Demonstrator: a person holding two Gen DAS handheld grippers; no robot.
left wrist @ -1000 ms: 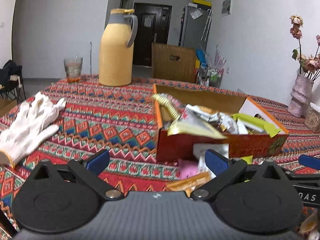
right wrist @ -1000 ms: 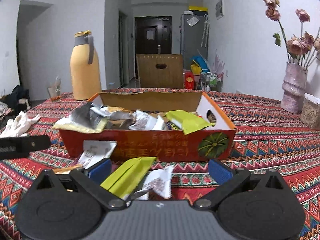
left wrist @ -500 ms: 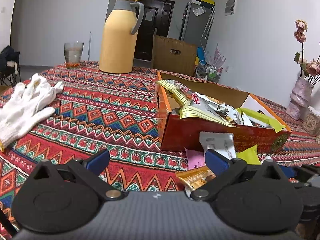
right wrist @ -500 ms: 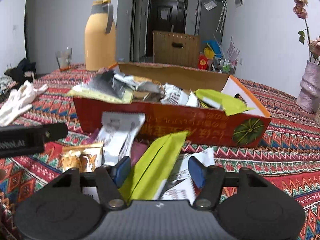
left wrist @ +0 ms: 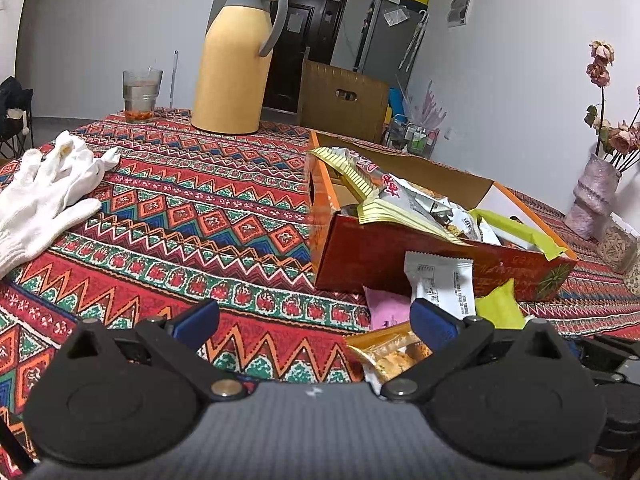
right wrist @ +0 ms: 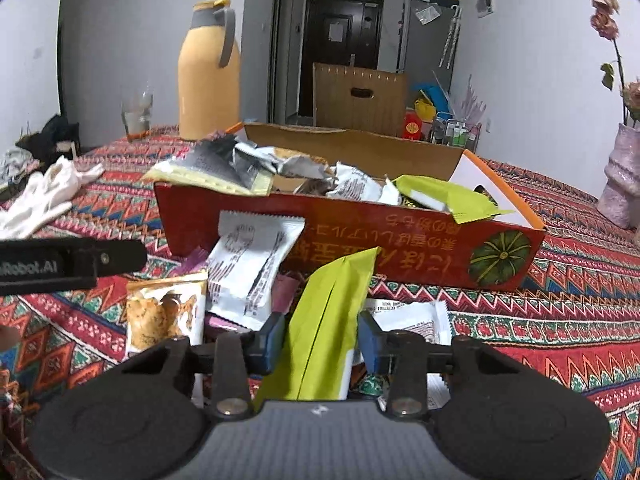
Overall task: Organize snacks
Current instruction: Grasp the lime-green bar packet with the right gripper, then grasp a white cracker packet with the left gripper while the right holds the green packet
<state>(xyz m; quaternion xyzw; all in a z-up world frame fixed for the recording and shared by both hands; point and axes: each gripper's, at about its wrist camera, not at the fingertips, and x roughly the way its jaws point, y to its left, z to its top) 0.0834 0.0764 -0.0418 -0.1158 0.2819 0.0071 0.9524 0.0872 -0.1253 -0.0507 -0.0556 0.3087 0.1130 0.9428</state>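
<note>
Now the right claw (right wrist: 322, 340), wide a second ago, is closing on the green packet (right wrist: 326, 320) lying on the table (right wrist: 560, 320) at six o'clock of the snack box (right wrist: 360, 236); left claw (left wrist: 314, 320) gapes empty; boxing comes next

A room with plain white walls (left wrist: 520, 80) under even indoor light. At the far end stands a dark door (right wrist: 340, 52), and to its right a grey refrigerator (right wrist: 426, 36) with papers stuck to it. A brown cardboard box (right wrist: 358, 96) sits before the door. On the right, a pale vase (left wrist: 594, 204) holds dried pink flowers (left wrist: 600, 64). Dark bags (right wrist: 56, 140) lie at the far left.
</note>
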